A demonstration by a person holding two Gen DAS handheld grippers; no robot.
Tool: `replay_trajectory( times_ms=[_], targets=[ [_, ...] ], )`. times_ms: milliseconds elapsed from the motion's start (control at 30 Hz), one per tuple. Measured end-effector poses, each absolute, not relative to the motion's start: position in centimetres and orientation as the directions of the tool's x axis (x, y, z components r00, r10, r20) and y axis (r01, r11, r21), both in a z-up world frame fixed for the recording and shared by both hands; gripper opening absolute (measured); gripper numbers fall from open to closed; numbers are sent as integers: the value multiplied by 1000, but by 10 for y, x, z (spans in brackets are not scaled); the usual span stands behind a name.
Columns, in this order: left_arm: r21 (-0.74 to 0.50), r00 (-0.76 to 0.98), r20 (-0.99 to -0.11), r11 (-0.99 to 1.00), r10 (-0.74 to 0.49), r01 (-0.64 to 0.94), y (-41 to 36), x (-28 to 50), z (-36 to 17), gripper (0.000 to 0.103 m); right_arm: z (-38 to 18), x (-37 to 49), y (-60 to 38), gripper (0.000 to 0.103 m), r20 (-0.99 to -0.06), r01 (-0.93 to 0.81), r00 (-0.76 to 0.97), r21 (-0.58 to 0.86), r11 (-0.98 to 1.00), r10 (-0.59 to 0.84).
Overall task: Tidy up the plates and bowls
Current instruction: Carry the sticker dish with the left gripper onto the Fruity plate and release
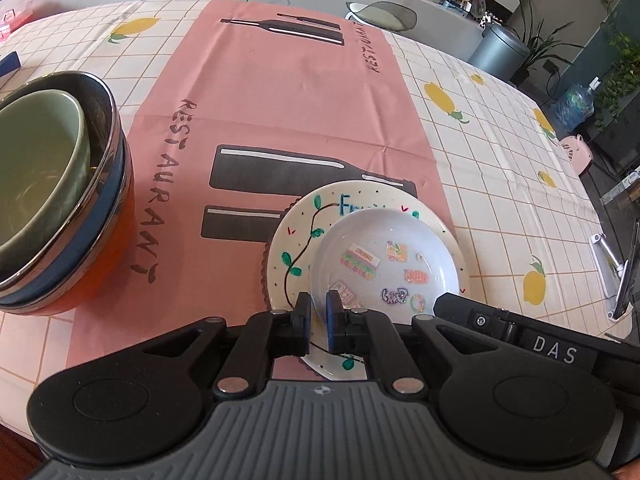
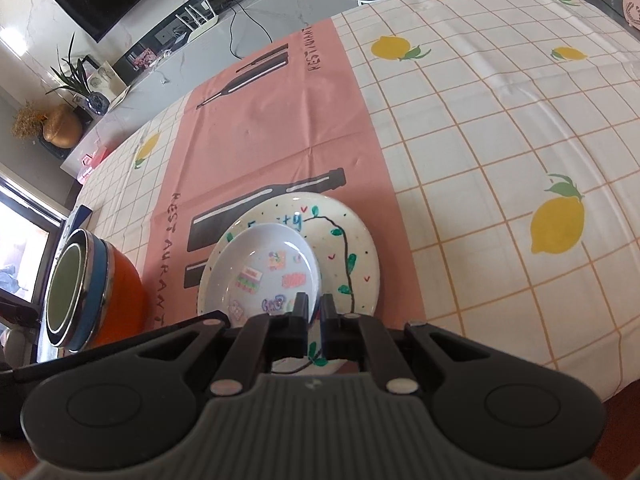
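Observation:
A small white sticker plate [image 1: 384, 256] lies tilted on a larger white painted plate [image 1: 296, 240] on the pink runner. My left gripper [image 1: 318, 312] is shut on the small plate's near left rim. My right gripper [image 2: 314, 312] is shut on the same small plate [image 2: 268, 272] at its near right rim, above the painted plate [image 2: 352, 248]. A stack of nested bowls [image 1: 60, 200], green inside steel, blue and orange, stands to the left; it also shows in the right wrist view [image 2: 88, 280].
The pink runner [image 1: 280, 100] lies over a lemon-print checked tablecloth [image 1: 500, 160]. A grey chair back [image 1: 380, 12] stands beyond the far table edge. The right gripper's body [image 1: 520, 336] shows at the lower right of the left view.

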State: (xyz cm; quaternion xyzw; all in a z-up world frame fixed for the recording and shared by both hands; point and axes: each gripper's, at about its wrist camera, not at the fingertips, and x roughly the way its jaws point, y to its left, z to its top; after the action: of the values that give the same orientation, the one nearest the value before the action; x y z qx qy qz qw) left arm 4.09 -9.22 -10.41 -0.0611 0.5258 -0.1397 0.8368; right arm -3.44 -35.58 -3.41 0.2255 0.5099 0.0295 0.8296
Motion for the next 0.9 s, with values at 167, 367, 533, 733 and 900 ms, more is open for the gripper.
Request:
replay_trajectory(
  times_ms=[167, 367, 533, 733, 900],
  targets=[
    [-216, 415, -866, 956, -281, 197, -97, 40, -103, 8, -36, -31, -351, 3, -844, 158, 473, 363, 918, 252],
    [-206, 422, -863, 956, -278, 210, -99, 41, -103, 12, -39, -28, -347, 4, -852, 134, 474, 321, 938, 224],
    [-199, 439, -856, 958, -272, 205, -97, 42, -100, 24, -37, -29, -345, 8, -852, 121, 486, 288, 950, 196],
    [-180, 450, -852, 957, -267, 226, -97, 40, -95, 30, -30, -31, -343, 20, -846, 95, 505, 252, 963, 171],
    [-163, 457, -846, 950, -274, 266, -99, 33, -86, 32, -21, -38, -338, 26, -837, 50, 523, 214, 976, 157]
  ],
)
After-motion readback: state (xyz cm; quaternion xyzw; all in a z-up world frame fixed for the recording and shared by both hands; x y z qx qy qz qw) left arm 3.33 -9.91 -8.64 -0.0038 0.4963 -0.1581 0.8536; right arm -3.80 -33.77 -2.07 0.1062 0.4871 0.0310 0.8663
